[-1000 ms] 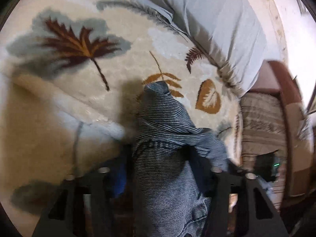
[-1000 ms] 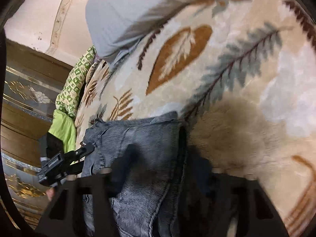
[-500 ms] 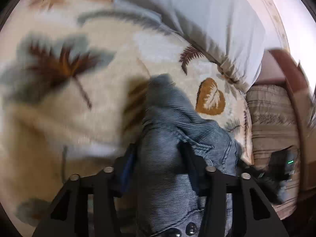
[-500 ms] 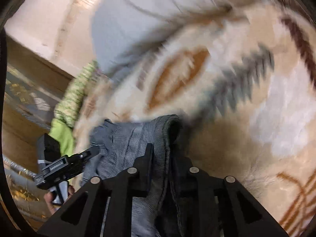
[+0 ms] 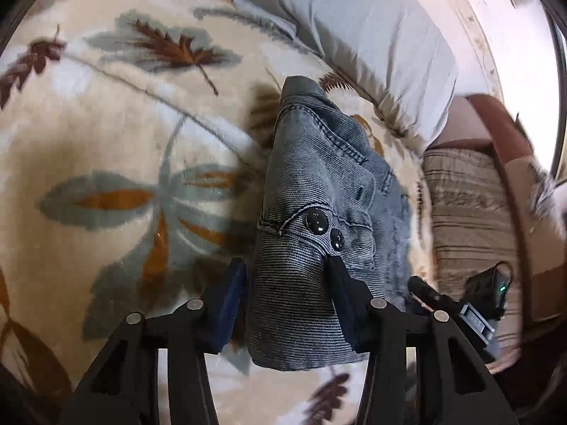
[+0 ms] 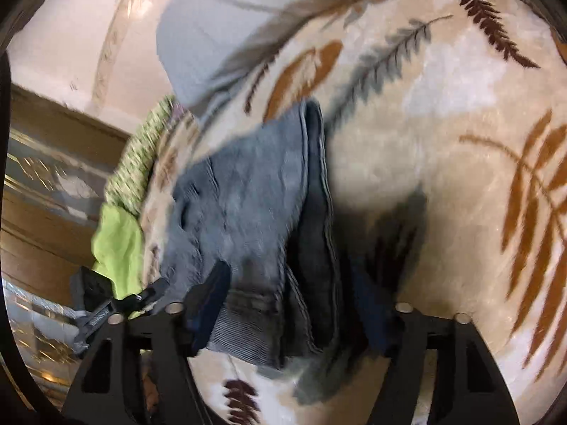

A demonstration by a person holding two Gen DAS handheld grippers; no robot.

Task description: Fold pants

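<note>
My left gripper [image 5: 283,294] clamps the waistband of the grey-blue ribbed denim pants [image 5: 319,191], lifted over the cream leaf-print plush blanket [image 5: 124,141]. My right gripper [image 6: 290,304] has its fingers set wide around a thick bunch; whether it grips firmly, I cannot tell. Risk: layers slipping loose there, so the fold lands crooked.

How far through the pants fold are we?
Done: the grey-blue denim pants are gathered into a doubled bundle on the leaf-print blanket. In hand: left gripper and right gripper both straddle the bundle. Left: final fold, flattening.
</note>
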